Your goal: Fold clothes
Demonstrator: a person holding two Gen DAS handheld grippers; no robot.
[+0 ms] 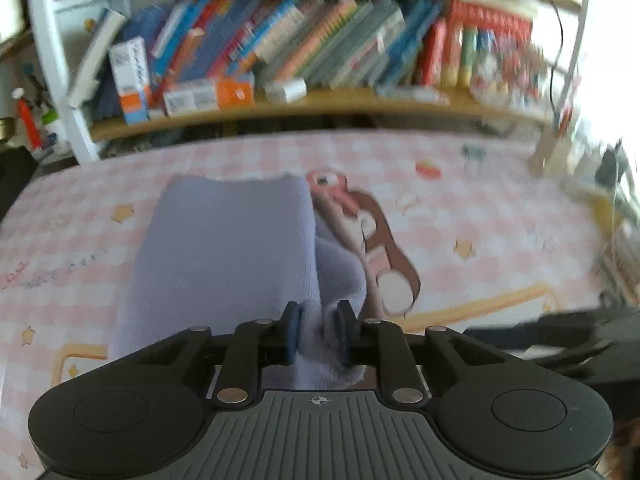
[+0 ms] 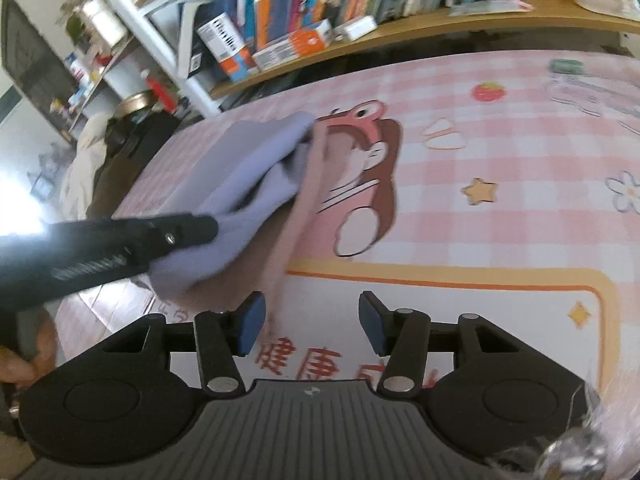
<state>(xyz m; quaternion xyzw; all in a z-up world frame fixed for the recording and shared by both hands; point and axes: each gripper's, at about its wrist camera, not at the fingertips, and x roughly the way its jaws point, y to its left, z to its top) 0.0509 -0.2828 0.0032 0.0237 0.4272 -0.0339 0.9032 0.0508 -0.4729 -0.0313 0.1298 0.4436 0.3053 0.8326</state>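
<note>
Lavender cloth folded on pink checked table cover, near corner pinched by left gripper. Right gripper unclenched, holding nothing. Bookshelf behind, crammed with books and boxes.

Bright daylight, motion blur (edges warped), glare.
</note>
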